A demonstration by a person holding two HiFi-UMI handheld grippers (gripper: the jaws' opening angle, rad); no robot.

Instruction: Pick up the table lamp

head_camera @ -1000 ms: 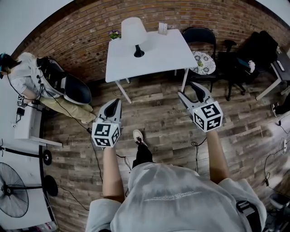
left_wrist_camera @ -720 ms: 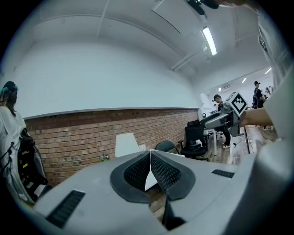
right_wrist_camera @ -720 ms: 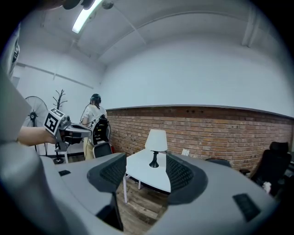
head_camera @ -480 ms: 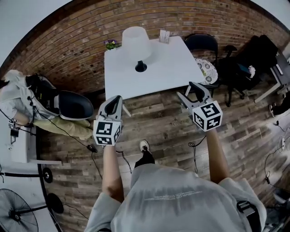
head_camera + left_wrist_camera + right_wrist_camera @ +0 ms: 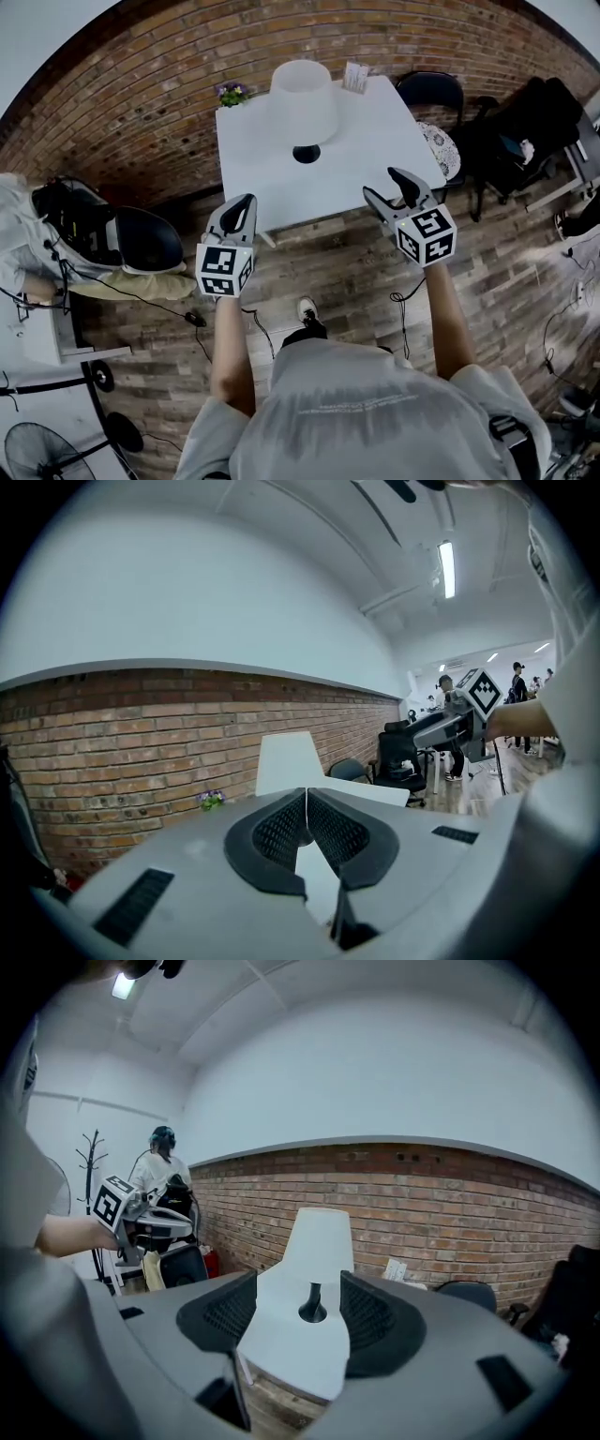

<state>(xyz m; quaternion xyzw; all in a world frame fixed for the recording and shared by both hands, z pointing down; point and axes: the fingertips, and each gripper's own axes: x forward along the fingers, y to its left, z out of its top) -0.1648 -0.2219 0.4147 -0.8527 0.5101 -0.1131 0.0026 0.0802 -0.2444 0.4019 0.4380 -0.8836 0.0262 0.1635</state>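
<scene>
Table lamp (image 5: 303, 105): one, upright on the white surface (image 5: 375, 141), toward its far side, untouched.
Also on the surface: one flower pot (image 5: 232, 93) and one card stand (image 5: 355, 77), at the far edge.
Left hand-held gripper (image 5: 246, 200): jaws pressed together, nothing held.
Right hand-held gripper (image 5: 382, 184): jaws spread wide, nothing held.
Change: the surface is seen nearer to both grippers than half a second before.

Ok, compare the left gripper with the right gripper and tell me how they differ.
The left gripper has its jaws closed together; the right gripper has its jaws apart. The right gripper view frames the table lamp between its jaws, while in the left gripper view the lamp shows just above the closed tips. Both are empty, short of the lamp, and point toward the white table.
</scene>
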